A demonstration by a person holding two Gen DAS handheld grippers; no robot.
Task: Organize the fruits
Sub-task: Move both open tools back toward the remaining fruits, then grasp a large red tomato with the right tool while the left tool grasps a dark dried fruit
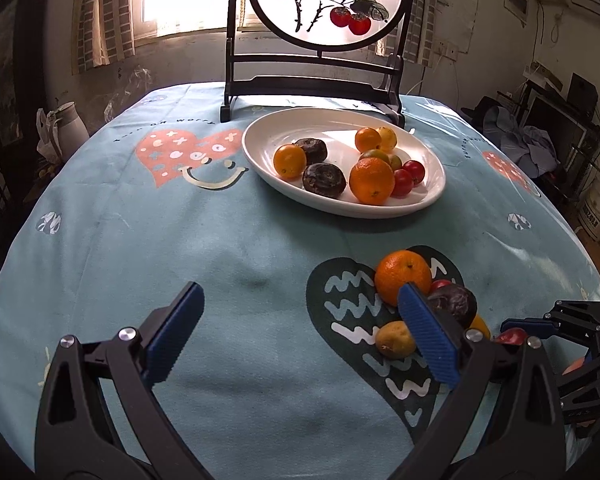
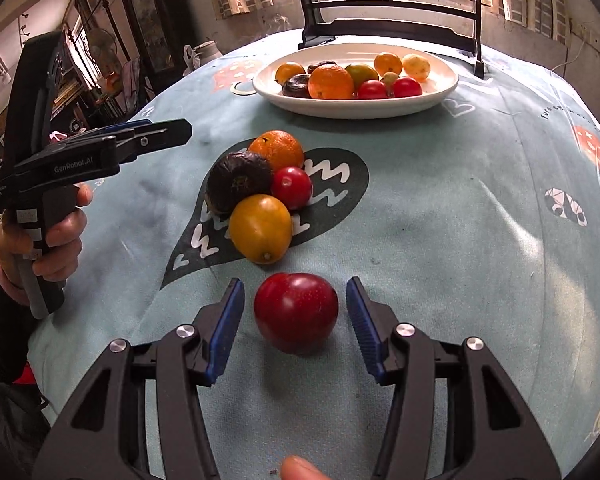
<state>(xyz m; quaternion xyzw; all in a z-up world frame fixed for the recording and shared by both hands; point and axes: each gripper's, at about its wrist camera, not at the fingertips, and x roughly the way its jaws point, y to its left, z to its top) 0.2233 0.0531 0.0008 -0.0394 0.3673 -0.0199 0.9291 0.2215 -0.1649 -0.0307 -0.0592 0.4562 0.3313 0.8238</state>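
Right gripper (image 2: 296, 320) gapes around red fruit (image 2: 296, 311); left gripper (image 1: 300, 340) gapes, hiding fruit.

Fruit cluster (image 2: 260, 196) is blocking the straight way to the white plate (image 2: 440, 92); bare worktop (image 2: 440, 208) is lying open right of the cluster.

Left wrist view: looks down along its fingers (image 1: 428, 344) at the tablecloth (image 1: 220, 248), white plate (image 1: 260, 148) far ahead. Right wrist view: steeper, closer; red fruit (image 2: 296, 312) between fingers (image 2: 224, 328). Shared: plate, fruit cluster (image 2: 260, 192).
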